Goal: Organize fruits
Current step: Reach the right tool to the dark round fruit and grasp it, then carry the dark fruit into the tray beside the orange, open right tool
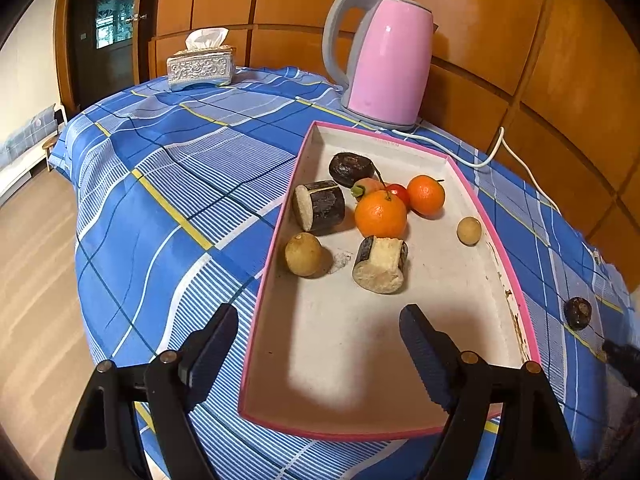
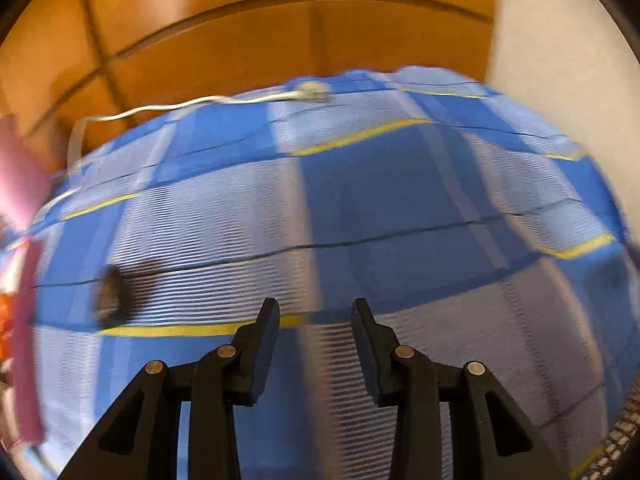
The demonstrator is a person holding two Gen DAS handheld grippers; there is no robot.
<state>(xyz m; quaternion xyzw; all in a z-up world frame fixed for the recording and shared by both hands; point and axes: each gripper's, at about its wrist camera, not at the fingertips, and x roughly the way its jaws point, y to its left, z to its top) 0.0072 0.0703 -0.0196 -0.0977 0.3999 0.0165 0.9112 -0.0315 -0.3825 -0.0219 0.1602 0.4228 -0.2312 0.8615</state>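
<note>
Tray [image 1: 472, 280]: pink-rimmed, white floor, lying on the blue plaid cloth [image 1: 168, 184]; its far end is just short of the kettle.
Oranges: two in the tray's middle, the nearer [image 1: 381, 216] and the farther [image 1: 426, 195], with a small red fruit [image 1: 399, 193] between them.
Dark pieces: one round dark fruit [image 1: 350, 169] at the far end; a cut, dark-skinned chunk [image 1: 319, 207] by the left wall; a second cut chunk [image 1: 380, 265] in front of the near orange, pale face up.
Brown balls: a larger one [image 1: 303, 254] against the left wall, a small one [image 1: 469, 231] near the right wall.
Stray fruit: a dark round one [image 1: 577, 313] [image 2: 114, 295] on the cloth, outside the tray's right rim, blurred in the right wrist view.
Left gripper [image 1: 320, 338]: over the tray's near left corner, fingers wide apart, nothing between them; one finger is above the cloth, the other above the tray floor.
Right gripper [image 2: 316, 312]: above bare cloth, fingers a narrow gap apart and holding nothing; the stray fruit lies to its left, well clear of the tips.
Kettle [image 1: 384, 64]: pink with grey handle, upright behind the tray, white cord [image 1: 496, 152] trailing off to the right.
Tissue box [image 1: 200, 67]: silver, at the cloth's far edge, well apart from the tray.
Backdrop: orange wooden panels [image 1: 480, 20].
</note>
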